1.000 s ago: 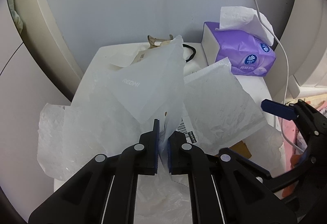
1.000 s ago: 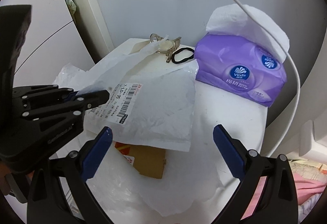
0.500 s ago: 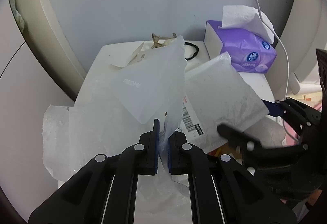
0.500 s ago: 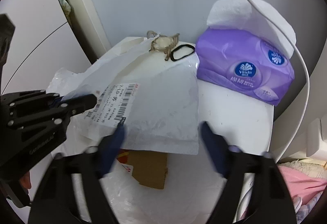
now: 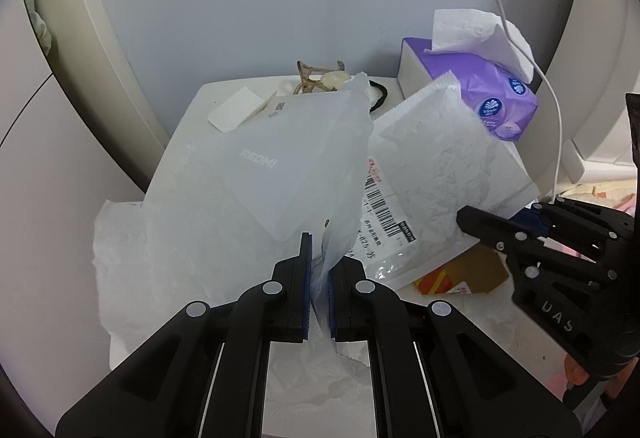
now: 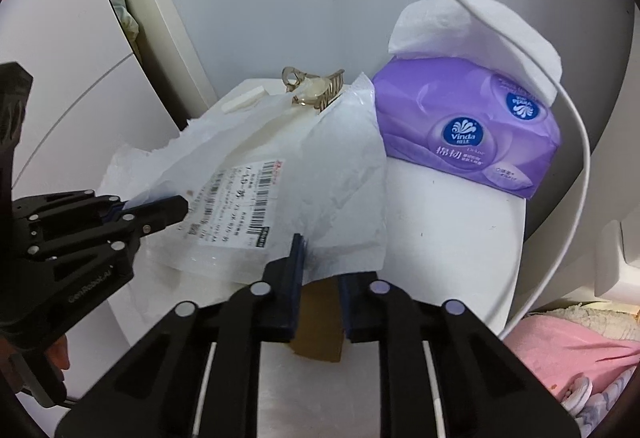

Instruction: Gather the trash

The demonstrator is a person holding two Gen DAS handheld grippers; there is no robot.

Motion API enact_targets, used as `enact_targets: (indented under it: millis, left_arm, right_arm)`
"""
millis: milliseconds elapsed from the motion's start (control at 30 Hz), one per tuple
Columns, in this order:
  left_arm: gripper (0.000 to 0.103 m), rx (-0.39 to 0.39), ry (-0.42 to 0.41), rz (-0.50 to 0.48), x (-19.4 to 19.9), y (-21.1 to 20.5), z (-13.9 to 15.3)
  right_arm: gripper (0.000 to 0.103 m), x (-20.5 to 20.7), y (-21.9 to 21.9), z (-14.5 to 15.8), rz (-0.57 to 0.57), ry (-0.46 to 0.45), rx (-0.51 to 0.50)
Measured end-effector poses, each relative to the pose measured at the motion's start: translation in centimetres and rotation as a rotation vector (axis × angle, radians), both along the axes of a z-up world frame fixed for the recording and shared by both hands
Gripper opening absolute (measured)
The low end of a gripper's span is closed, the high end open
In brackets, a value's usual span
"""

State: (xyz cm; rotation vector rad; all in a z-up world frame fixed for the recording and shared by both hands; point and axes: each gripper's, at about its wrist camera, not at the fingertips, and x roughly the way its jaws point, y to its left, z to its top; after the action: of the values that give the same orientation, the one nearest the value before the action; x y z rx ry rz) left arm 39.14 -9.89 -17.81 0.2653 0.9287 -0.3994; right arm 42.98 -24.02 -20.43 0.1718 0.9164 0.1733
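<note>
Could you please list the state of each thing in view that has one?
Left claw: shut on the plastic bag, holding it raised.
Right claw: closing on the near edge of the mailer.
Mailer: far end tilted up off the table.
Tissue pack: open, a tissue sticking out.
Cardboard: flat under the mailer.
Hair clip: lying on the table.

A home bedroom: tissue pack [image 6: 466,134], hair claw [image 6: 310,92] and pink bedding [image 6: 568,350] by a white table [image 6: 452,234]

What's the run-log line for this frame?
left gripper: shut on REDMI bag | right gripper: closing on white mailer | tissue pack: untouched
</note>
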Motion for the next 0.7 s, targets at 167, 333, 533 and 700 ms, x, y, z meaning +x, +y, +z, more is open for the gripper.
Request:
enact_targets:
  millis: [167,333,533,700]
  left_arm:
    - [0.005,-0.008,-0.008,0.004,-1.2,-0.1,1.0]
    - [0.005,-0.015,-0.023,0.02,-2.6,0.1,2.6]
    - [0.005,-0.025,-0.057,0.044,-4.6,0.9,5.2]
    - [0.005,-0.028,-0.086,0.061,-6.8,1.5,7.2]
  right_arm:
    - [0.01,-0.9,-0.6,1.6,-0.012,-0.036,0.011]
    - [0.009,-2.3,-1.0,3.5,-0.012,-0.069,0.015]
    - [0.008,-4.5,-0.7,6.6,0.021,-0.122,0.011]
    - [0.008,-6.3,0.0,8.8,0.048,-0.161,0.016]
